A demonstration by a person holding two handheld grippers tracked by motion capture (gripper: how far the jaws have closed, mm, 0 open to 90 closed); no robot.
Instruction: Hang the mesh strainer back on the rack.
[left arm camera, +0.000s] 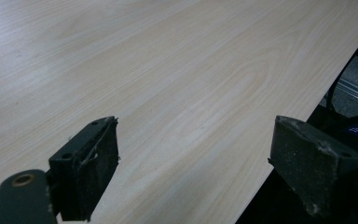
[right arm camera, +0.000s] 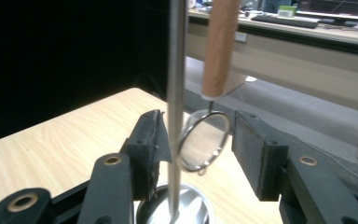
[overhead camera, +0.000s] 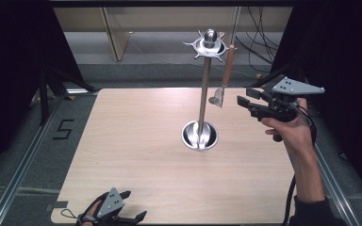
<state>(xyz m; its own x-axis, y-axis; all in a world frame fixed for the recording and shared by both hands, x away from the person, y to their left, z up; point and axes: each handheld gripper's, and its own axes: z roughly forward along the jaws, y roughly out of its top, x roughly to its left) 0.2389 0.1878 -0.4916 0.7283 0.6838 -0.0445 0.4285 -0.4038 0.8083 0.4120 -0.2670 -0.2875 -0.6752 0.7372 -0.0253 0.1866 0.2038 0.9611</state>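
Your right gripper (overhead camera: pixel 243 104) stands with jaws parted, gripping nothing, level with the strainer (right arm camera: pixel 204 140). The strainer hangs from the stand (overhead camera: pixel 202 94), just beside its pole. Your left gripper (overhead camera: pixel 129 207) rests open, well apart from the stand.

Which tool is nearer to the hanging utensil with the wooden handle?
Right. The right tool is just beside the utensil on the stand; the left tool is far away at the table's near edge.

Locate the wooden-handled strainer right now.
In the high view the strainer hangs from the utensil stand, right of its pole, above the table's far half, with the open right gripper just beside it.
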